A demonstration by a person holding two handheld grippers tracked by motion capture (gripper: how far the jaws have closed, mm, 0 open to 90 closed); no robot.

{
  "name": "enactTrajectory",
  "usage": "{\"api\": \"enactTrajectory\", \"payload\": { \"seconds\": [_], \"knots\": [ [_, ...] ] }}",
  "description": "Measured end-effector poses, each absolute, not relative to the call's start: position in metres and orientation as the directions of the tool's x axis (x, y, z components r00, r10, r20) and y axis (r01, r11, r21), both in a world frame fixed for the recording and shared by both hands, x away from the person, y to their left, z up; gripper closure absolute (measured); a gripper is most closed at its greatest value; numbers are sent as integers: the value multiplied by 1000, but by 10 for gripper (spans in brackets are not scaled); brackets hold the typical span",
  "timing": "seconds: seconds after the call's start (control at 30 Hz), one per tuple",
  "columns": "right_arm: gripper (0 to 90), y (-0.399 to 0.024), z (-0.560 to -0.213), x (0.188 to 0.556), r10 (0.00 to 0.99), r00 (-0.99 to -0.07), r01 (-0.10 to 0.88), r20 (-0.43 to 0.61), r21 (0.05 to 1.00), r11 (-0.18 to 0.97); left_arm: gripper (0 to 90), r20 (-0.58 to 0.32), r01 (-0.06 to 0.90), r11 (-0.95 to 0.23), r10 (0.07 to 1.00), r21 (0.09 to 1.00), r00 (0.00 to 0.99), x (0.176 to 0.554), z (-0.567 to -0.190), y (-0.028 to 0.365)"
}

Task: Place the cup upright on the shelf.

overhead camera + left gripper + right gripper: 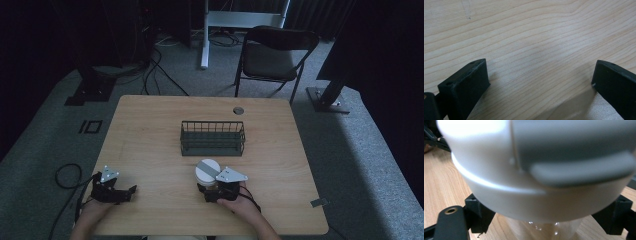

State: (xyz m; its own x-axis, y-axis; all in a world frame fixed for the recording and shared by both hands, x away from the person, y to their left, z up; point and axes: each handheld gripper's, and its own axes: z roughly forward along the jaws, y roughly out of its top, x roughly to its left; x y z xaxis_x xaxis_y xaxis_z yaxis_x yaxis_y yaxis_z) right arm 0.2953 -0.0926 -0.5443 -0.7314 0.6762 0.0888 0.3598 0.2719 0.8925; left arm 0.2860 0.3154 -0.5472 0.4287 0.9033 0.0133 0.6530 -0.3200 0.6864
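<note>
- Wooden table point(150, 130): a wire basket point(212, 138) is seen at centre.
- Jar with white lid point(207, 171): stood upright near the front edge, just before the basket.
- Right gripper point(216, 192): jaws are closed against the jar's clear body.
- Left gripper point(121, 193): jaws are spread wide over bare wood, nothing held.

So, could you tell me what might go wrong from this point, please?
The right gripper grips the clear bottle low, beneath its broad white-and-grey lid, so the top-heavy bottle might tip or slip when lifted. The wire basket stands just beyond it, so a low carry could catch the rim. The left gripper rests open, too far off to steady anything.
</note>
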Motion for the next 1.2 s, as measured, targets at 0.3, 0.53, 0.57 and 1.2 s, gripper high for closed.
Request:
{"api": "enactTrajectory", "payload": {
  "seconds": [0.3,0.53,0.57,1.2],
  "knots": [
    [186,-94,-540,292,680,-730,350,67,892,288,11,13,653,-320,903,686,428,286,-547,315],
    [186,-93,-536,290,669,-742,333,44,891,310,12,13,653,-319,904,687,428,286,-547,315],
    [186,-93,-535,290,659,-752,326,38,889,321,11,13,653,-320,903,686,429,286,-547,315],
    [186,-92,-511,294,639,-769,296,35,905,306,11,13,653,-320,903,686,429,286,-547,315]
  ]
}}
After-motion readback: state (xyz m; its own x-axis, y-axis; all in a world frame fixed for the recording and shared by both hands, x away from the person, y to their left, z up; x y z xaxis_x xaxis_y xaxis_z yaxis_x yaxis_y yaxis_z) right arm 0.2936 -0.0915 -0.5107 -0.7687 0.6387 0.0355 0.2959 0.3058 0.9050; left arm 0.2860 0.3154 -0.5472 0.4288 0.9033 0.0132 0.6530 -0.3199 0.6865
